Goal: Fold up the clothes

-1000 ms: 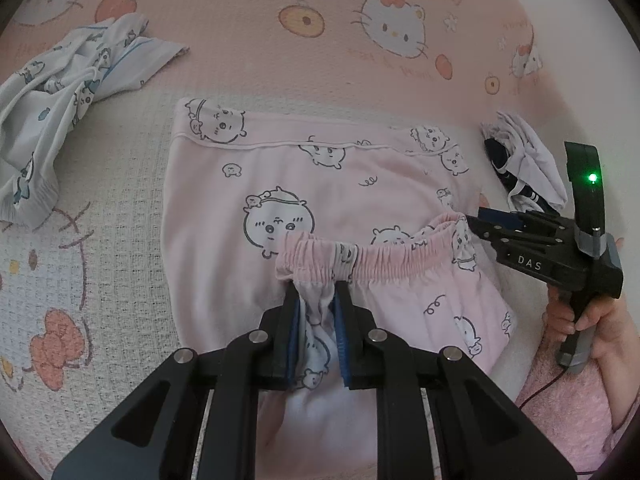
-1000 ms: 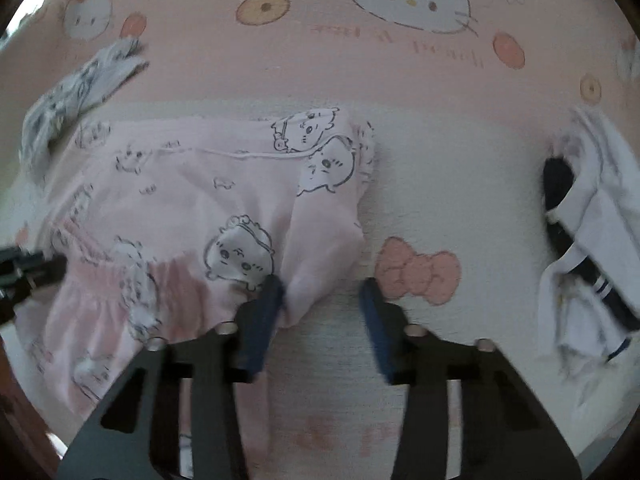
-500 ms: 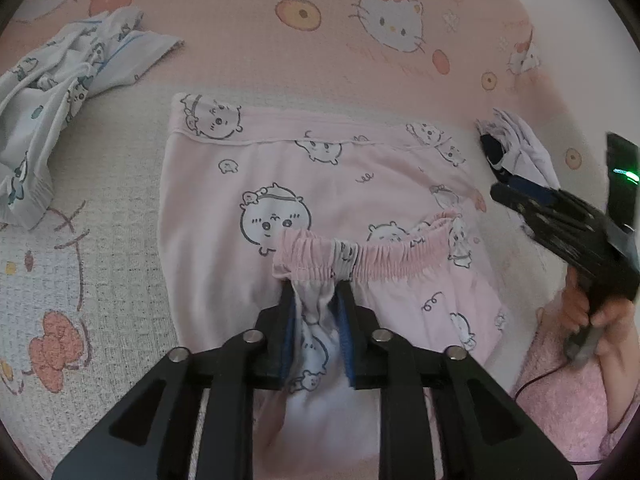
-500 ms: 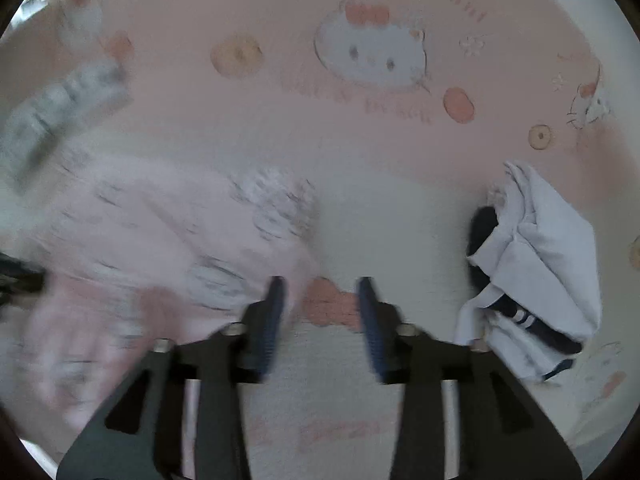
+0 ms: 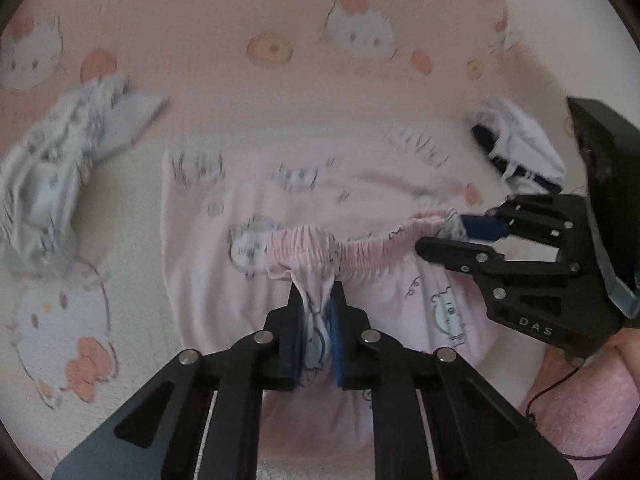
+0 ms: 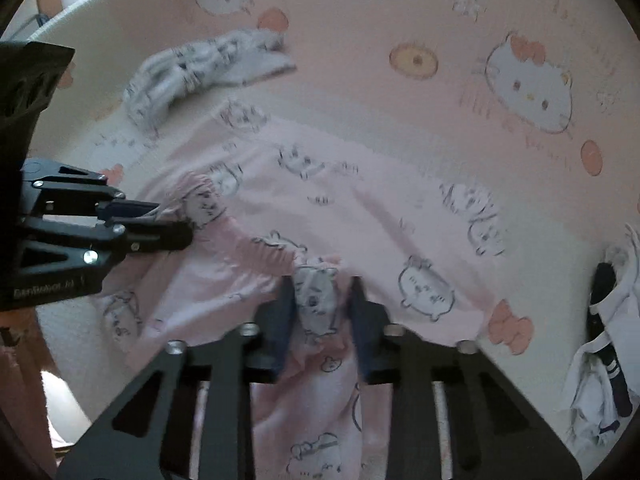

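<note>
Pink pyjama trousers [image 5: 304,200], pale pink with cartoon animal faces, spread flat ahead of both tools on the bed. Gathered elastic waistband [image 5: 360,246] folded over onto the legs; its near end bunched between the left tool's fingers, its far end at the right tool's tips. Cuffs lie farthest from the tools.
</note>
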A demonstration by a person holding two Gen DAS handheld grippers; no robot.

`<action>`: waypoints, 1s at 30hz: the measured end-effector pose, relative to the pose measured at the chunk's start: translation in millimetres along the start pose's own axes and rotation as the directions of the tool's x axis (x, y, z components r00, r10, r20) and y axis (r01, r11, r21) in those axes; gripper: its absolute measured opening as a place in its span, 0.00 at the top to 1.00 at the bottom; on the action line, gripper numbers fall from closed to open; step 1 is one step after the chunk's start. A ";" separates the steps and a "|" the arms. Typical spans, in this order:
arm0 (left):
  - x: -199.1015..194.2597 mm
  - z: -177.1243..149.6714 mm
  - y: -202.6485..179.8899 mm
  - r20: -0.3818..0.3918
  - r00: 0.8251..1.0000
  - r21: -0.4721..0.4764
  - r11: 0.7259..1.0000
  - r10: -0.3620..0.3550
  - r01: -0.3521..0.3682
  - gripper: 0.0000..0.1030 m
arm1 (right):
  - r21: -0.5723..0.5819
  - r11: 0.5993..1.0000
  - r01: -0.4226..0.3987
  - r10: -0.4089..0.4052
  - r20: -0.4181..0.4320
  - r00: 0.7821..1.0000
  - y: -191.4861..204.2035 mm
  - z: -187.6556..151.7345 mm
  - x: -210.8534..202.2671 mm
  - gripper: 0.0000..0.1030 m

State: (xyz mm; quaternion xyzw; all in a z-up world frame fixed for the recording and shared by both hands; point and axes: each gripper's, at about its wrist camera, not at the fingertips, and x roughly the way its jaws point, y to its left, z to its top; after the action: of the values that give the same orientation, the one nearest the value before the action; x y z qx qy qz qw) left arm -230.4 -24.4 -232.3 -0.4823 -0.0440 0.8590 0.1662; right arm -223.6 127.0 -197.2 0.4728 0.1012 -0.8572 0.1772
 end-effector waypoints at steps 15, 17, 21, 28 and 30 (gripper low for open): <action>48.4 79.9 40.2 0.009 0.999 -0.039 0.999 0.030 -0.030 0.89 | 0.049 0.999 0.011 -0.012 0.021 1.000 -33.1 92.0 58.8 0.84; 58.5 80.6 45.0 0.003 0.999 -0.050 0.998 0.034 -0.034 0.89 | 0.063 0.998 0.014 -0.014 0.012 1.000 -40.4 92.6 69.2 0.84; 71.2 82.0 49.2 -0.004 0.998 -0.043 0.997 0.058 -0.059 0.85 | 0.116 0.993 -0.003 0.002 0.004 1.000 -52.0 89.3 82.9 0.80; 33.2 79.3 78.5 0.095 0.992 -0.246 0.963 -0.086 0.107 0.79 | 0.336 0.942 -0.009 0.006 0.010 1.000 -85.0 83.1 58.7 0.50; 16.1 65.2 76.4 0.072 0.997 -0.269 0.962 -0.039 0.057 0.79 | 0.367 0.929 0.050 -0.064 0.027 0.998 -83.2 74.6 24.2 0.49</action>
State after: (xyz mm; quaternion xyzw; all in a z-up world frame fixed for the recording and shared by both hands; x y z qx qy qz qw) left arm -311.7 -85.5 -228.8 -0.4705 -0.1779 0.8562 0.1179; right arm -326.5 172.8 -177.5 0.4778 -0.0499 -0.8748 0.0630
